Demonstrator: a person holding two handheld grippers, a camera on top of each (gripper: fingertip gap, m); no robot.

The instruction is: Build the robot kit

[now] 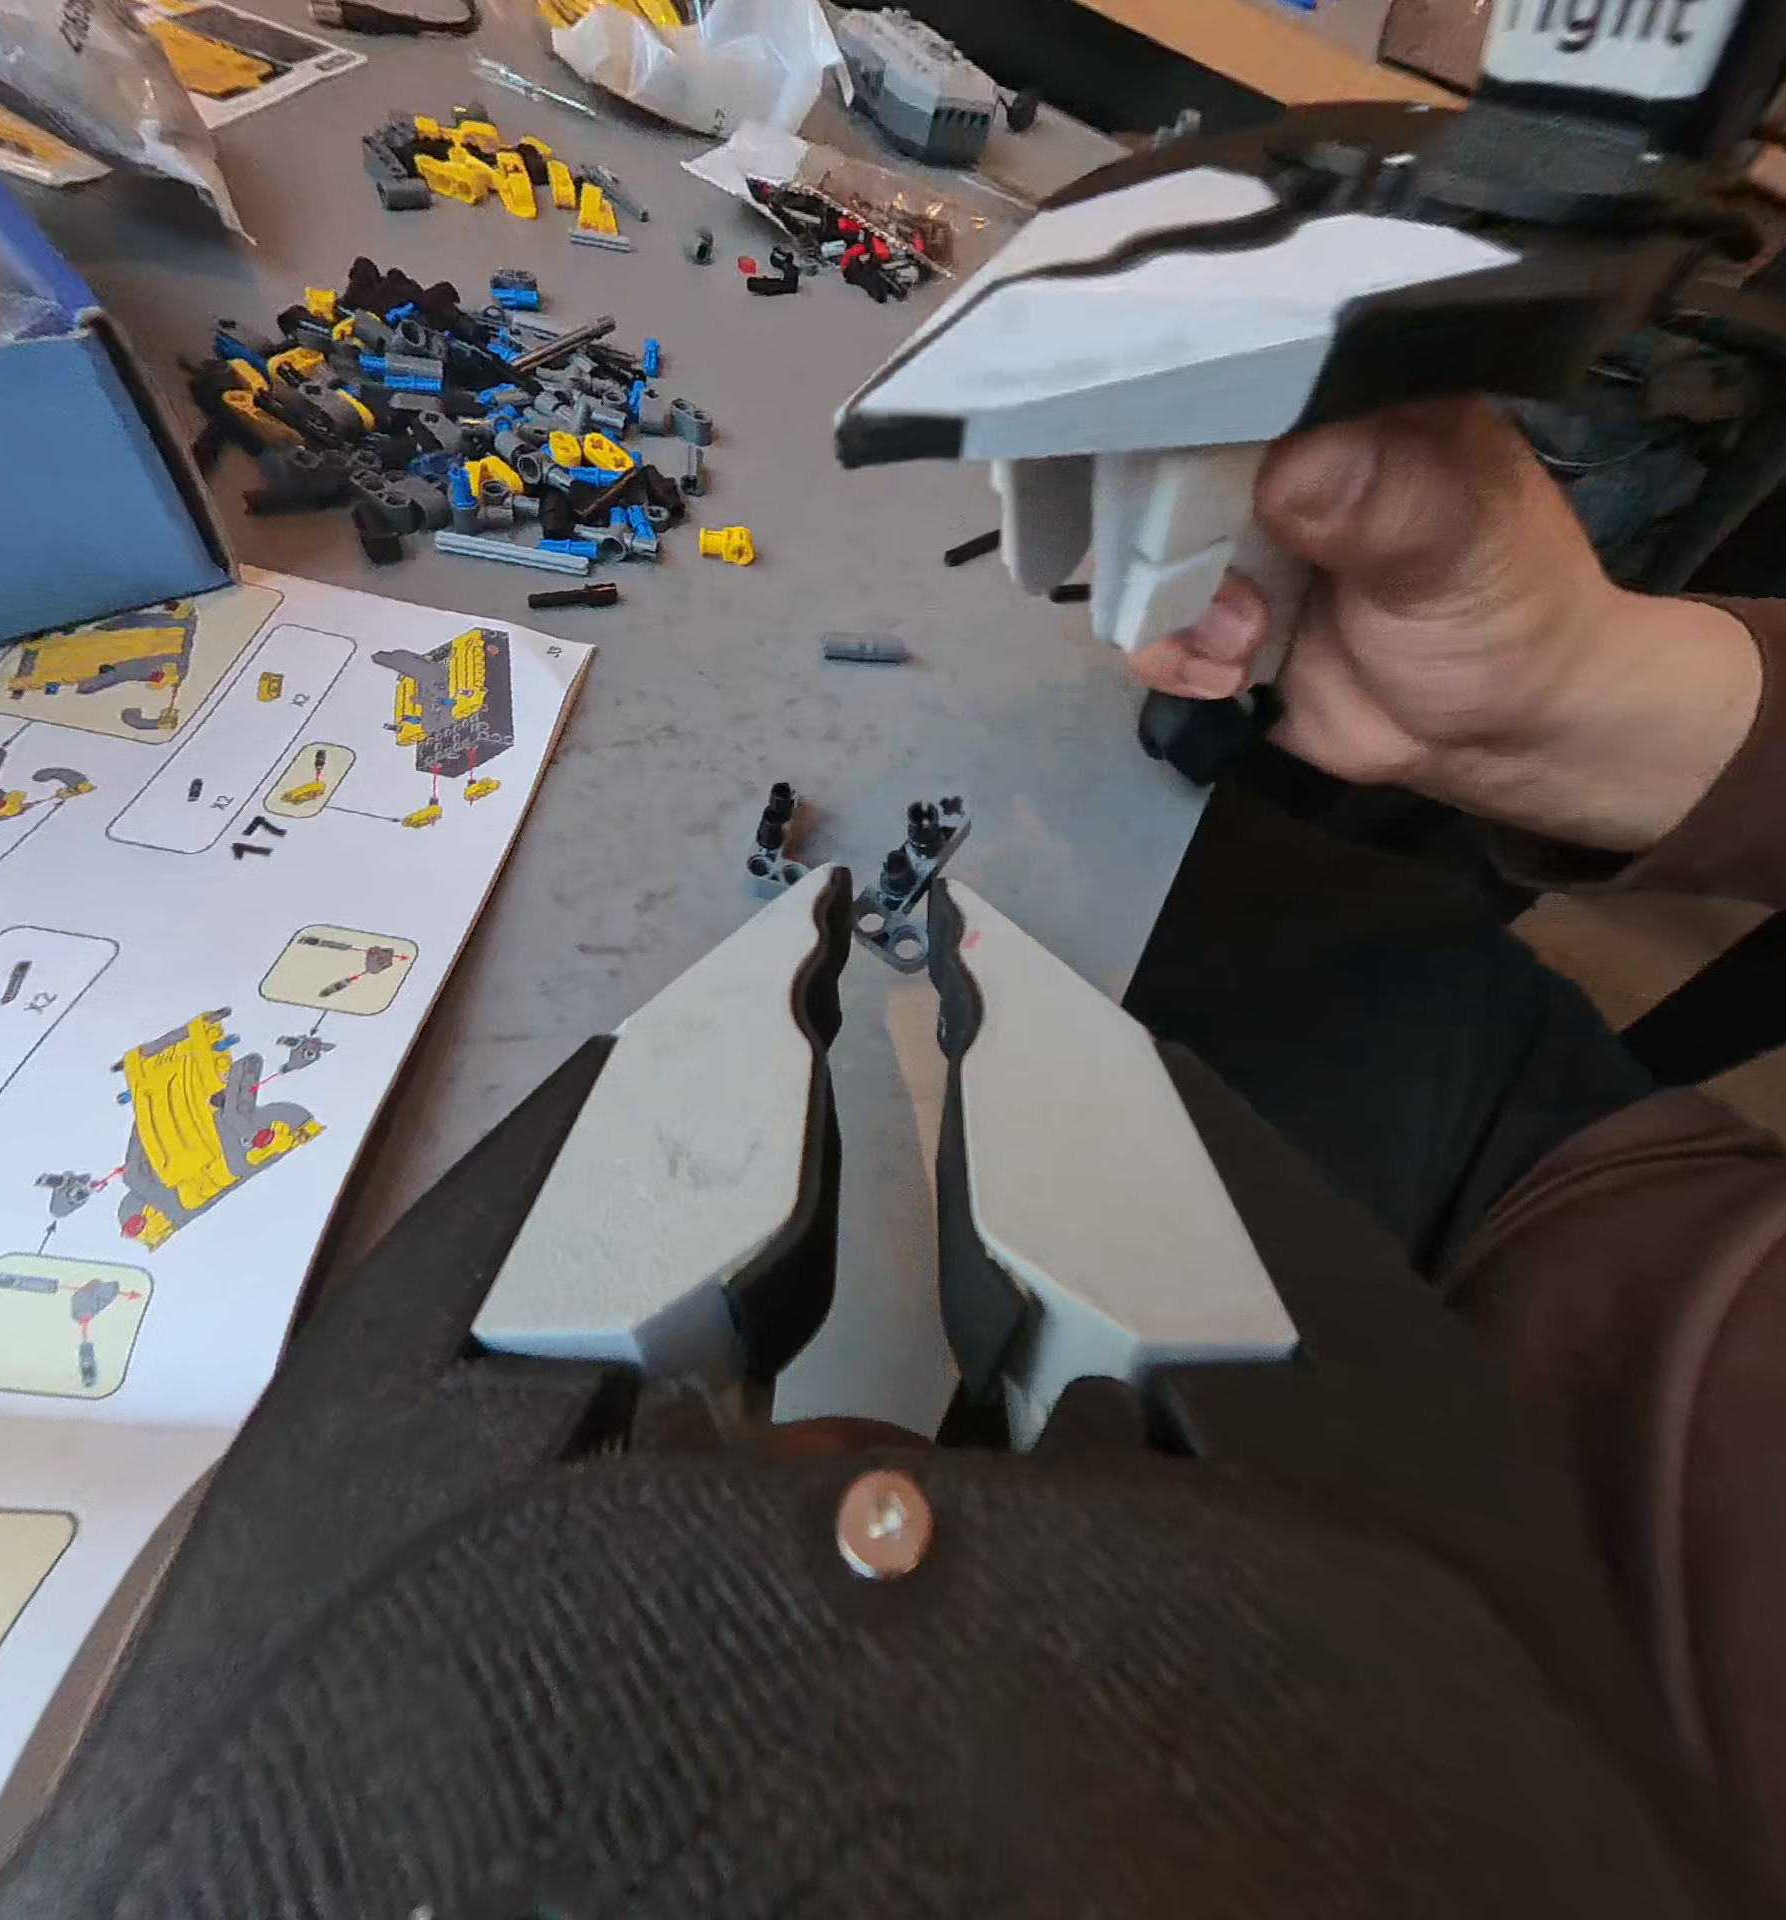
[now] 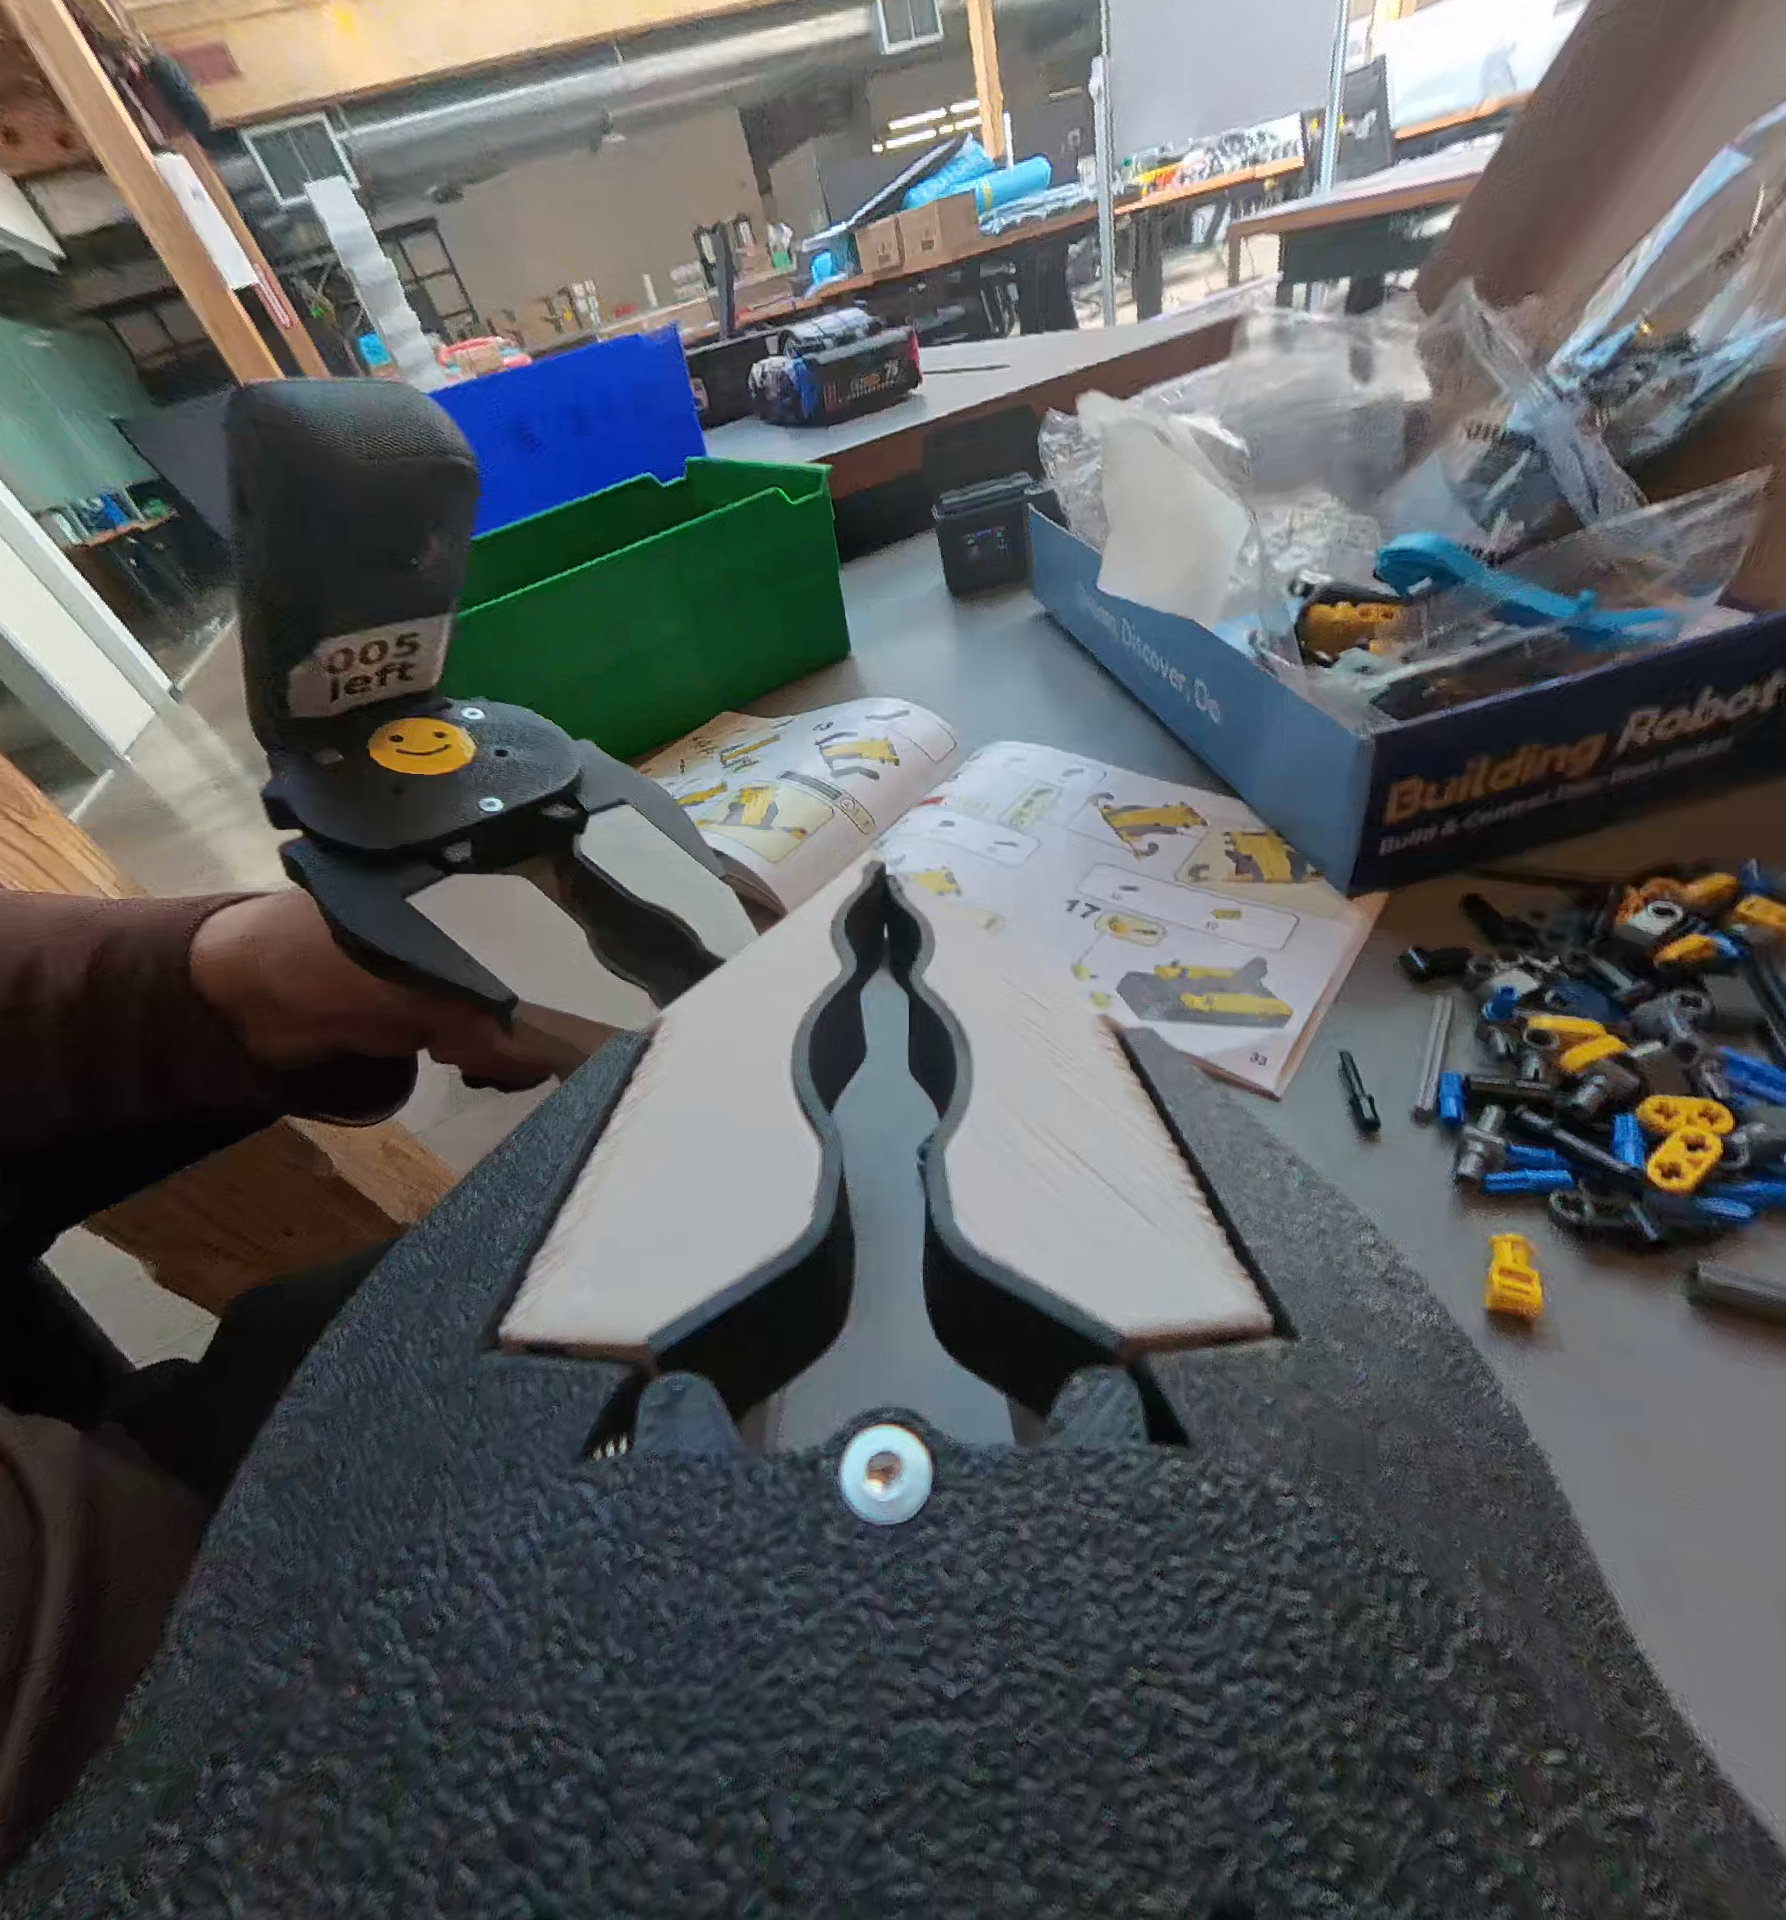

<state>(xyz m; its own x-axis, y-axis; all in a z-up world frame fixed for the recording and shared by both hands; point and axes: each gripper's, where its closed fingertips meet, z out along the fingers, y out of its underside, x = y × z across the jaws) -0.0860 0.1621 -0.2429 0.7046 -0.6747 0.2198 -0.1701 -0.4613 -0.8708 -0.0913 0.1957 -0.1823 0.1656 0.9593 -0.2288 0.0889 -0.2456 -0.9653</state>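
Note:
My left gripper (image 1: pixel 887 891) is shut on a small grey angled beam with black pins (image 1: pixel 904 920); both pads touch its lower end and the pins stick up past the fingertips. A second grey beam with black pins (image 1: pixel 777 847) lies on the grey table (image 1: pixel 660 790) just left of the fingertips. My right gripper (image 2: pixel 884 883) is shut, its tips pressed together with nothing between them. It hovers above the open instruction booklet (image 2: pixel 1128 883). In the left wrist view it (image 1: pixel 853 436) is up at the right, held by a hand (image 1: pixel 1440 623).
A pile of black, blue, yellow and grey parts (image 1: pixel 453 426) lies behind the booklet (image 1: pixel 193 935), with a blue box (image 1: pixel 37 468) to its left. The right wrist view shows the same pile (image 2: pixel 1647 1091), the box (image 2: pixel 1284 717) and a green bin (image 2: pixel 660 613). The table edge (image 1: pixel 1169 894) runs close on the right.

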